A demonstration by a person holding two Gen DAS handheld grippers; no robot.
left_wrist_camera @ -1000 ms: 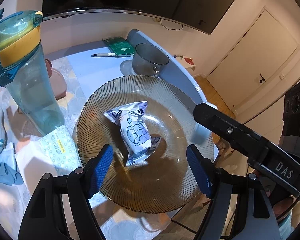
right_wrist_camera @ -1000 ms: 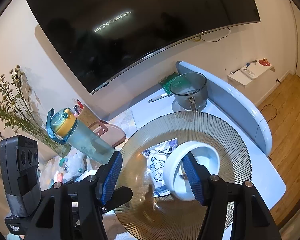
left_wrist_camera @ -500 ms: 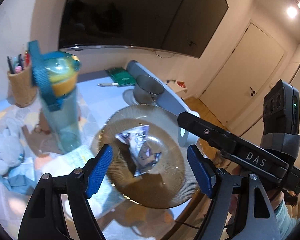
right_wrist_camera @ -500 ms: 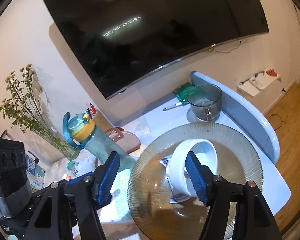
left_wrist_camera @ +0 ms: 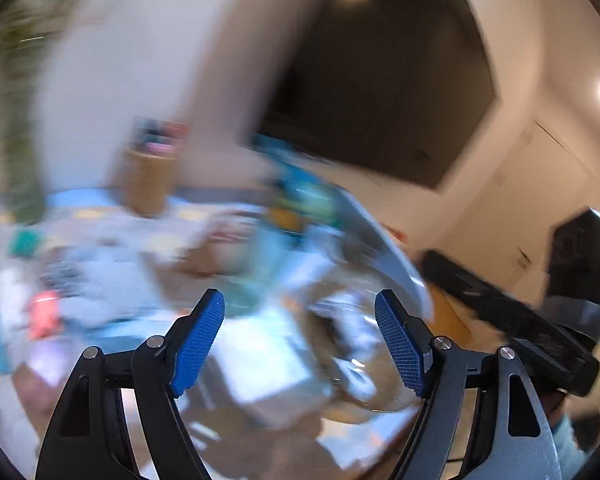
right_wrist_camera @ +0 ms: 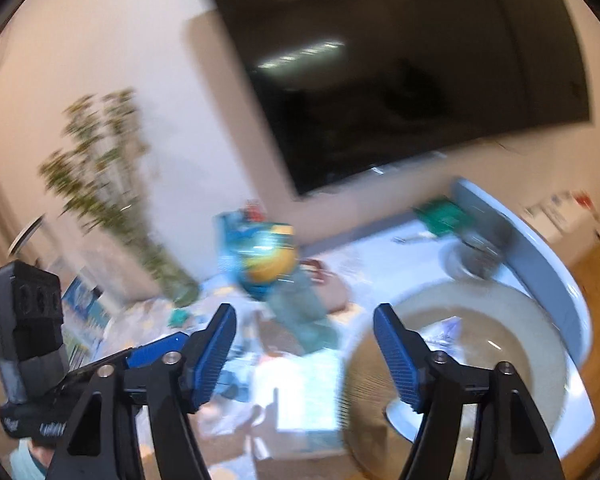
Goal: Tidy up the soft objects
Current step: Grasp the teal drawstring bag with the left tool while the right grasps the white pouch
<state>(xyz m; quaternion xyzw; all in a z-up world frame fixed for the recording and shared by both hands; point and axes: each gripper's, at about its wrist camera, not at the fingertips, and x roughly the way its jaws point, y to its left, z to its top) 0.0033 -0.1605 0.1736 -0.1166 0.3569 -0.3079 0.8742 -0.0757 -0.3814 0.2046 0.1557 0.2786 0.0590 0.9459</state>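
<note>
left claw (left_wrist_camera: 299, 342): jaws spread wide, gripping nothing; view is smearing with motion blur.
right claw (right_wrist_camera: 305, 354): also gaping, empty; hovering above the table.
why: likely both are swinging toward the soft clutter for a next pick.
packet (right_wrist_camera: 446, 330): lying in ribbed glass plate (right_wrist_camera: 384, 408), at 3 o'clock of right claw, apart from it.
bottle (right_wrist_camera: 284, 280): standing at 12 o'clock.

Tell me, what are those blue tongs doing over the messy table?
Right now neither pair holds anything. The left tongs and right tongs are both open and hang above the table, and the pictures are smeared. A wrapped packet lies in the ribbed glass plate, beside a water bottle.
</note>
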